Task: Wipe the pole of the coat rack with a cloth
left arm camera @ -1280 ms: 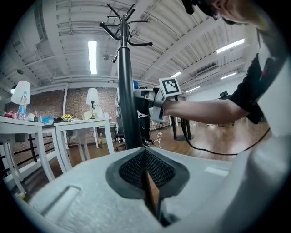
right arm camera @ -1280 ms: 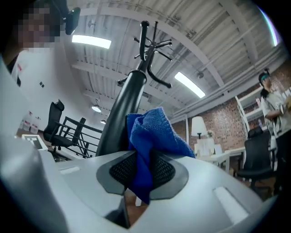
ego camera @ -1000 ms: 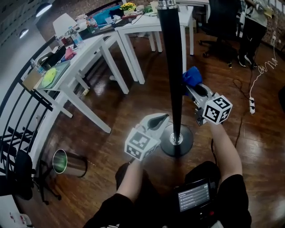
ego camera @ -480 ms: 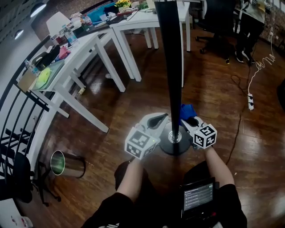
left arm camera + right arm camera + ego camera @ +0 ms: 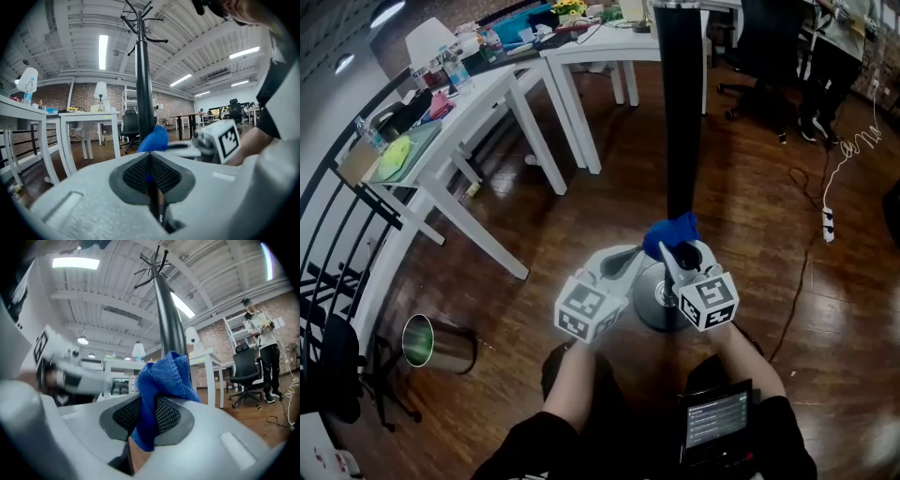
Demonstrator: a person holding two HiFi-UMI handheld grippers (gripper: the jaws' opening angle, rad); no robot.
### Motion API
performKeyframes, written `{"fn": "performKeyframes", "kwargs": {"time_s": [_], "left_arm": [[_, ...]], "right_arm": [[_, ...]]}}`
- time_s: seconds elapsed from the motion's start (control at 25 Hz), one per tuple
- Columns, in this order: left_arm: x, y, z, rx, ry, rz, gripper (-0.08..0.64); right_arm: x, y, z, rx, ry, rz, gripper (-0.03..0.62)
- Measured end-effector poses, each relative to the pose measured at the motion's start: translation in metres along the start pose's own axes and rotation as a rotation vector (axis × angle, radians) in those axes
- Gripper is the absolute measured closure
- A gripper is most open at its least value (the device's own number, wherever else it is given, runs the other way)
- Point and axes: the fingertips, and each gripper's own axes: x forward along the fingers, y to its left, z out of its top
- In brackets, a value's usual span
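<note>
**Right claw** (image 5: 673,253): pinching the blue cloth (image 5: 161,376). One fold is clamped between the jaws and the bulk is bunched forward of the tips, so that fabric rather than plastic meets the pole (image 5: 682,112).

**Cloth position:** low on the pole, just above the round base (image 5: 649,298) that stands on the floor. Contact with the pole looks probable, but the head view is too foreshortened to confirm it.

**Left claw** (image 5: 630,261): pressed together, nothing between the jaws. It is held beside the base on the pole's other side, near the right claw. It appears clear of the pole, so it is judged to be standing by rather than steadying.

**Judgement:** the wiping stroke is at the bottom end of the pole.
</note>
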Motion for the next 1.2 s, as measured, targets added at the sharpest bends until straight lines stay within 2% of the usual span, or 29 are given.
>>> {"fn": "performKeyframes", "kwargs": {"time_s": [0.12, 0.36, 0.52, 0.6, 0.68, 0.76, 1.04, 1.12, 1.2], "left_arm": [[-0.006, 0.012, 0.008, -0.006, -0.028, 0.016, 0.558], [-0.013, 0.017, 0.03, -0.003, -0.072, 0.008, 0.558], [-0.017, 0.032, 0.048, 0.011, -0.106, 0.018, 0.558], [-0.018, 0.035, 0.06, 0.011, -0.122, 0.019, 0.558], [-0.017, 0.035, 0.07, 0.026, -0.136, 0.015, 0.558], [-0.015, 0.033, 0.076, 0.034, -0.148, 0.01, 0.558], [-0.005, 0.022, 0.067, 0.044, -0.158, -0.026, 0.558], [-0.016, 0.018, 0.057, -0.003, -0.123, -0.031, 0.558], [-0.028, 0.021, 0.071, -0.061, -0.095, -0.031, 0.558]], "right_arm": [[0.004, -0.001, 0.104, -0.024, -0.122, 0.016, 0.525], [0.005, 0.011, 0.282, -0.116, -0.286, 0.068, 0.525], [0.003, 0.013, 0.373, -0.131, -0.368, 0.082, 0.525], [0.001, 0.013, 0.392, -0.126, -0.386, 0.094, 0.525], [-0.001, 0.012, 0.379, -0.147, -0.376, 0.101, 0.525], [-0.004, 0.008, 0.342, -0.142, -0.343, 0.113, 0.525], [-0.014, -0.015, 0.15, 0.031, -0.168, 0.134, 0.525], [-0.022, -0.007, 0.107, 0.112, -0.109, 0.143, 0.525], [-0.034, 0.003, 0.108, 0.178, -0.089, 0.173, 0.525]]}}
